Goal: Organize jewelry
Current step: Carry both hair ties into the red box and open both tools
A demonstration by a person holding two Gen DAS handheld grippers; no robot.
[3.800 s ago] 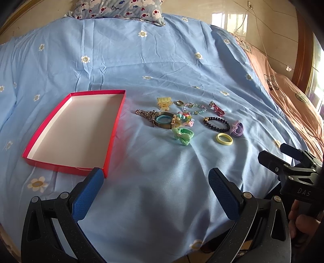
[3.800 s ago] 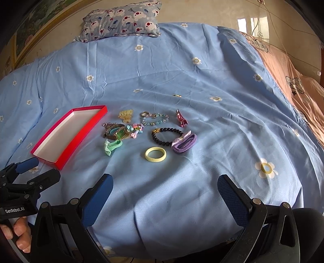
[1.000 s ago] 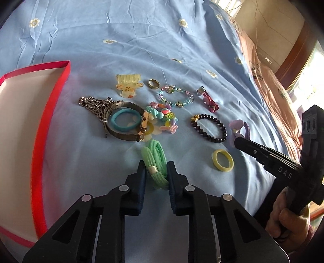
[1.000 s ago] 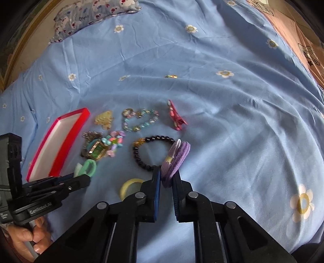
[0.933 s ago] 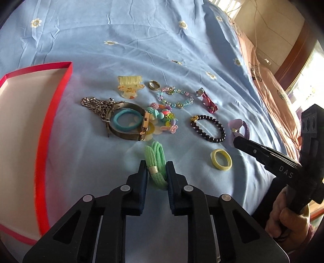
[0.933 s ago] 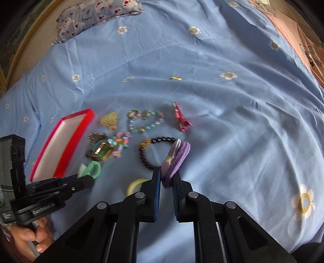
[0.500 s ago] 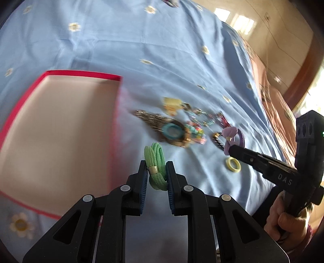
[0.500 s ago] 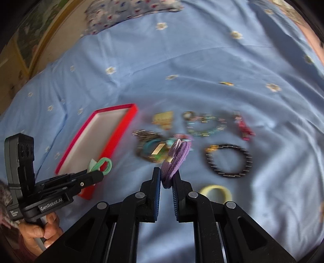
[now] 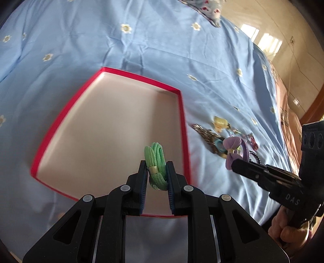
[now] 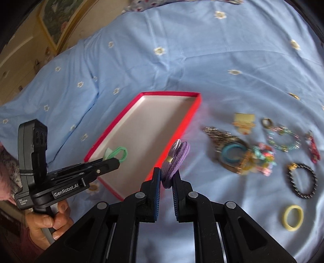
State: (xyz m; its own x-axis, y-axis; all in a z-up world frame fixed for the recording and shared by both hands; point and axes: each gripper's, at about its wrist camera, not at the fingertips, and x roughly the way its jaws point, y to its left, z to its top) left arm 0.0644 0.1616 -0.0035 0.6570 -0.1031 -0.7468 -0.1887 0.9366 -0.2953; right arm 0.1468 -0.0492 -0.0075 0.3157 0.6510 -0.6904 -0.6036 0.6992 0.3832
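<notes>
Green hair tie (image 9: 156, 165) clamped in left fingers (image 9: 143, 172), purple hair tie (image 10: 176, 161) in right fingers (image 10: 157, 182), far jewelry blurred

A blue daisy-print bedsheet (image 10: 202, 50) covers the bed, with a patterned pillow (image 9: 204, 8) at its head.

I read "DAS" in pale letters on the black plastic body of the right tool (image 9: 239, 164). On the black left tool (image 10: 113, 161) I read white "GenRobot.AI"; the smaller print below it is too tiny to read.
</notes>
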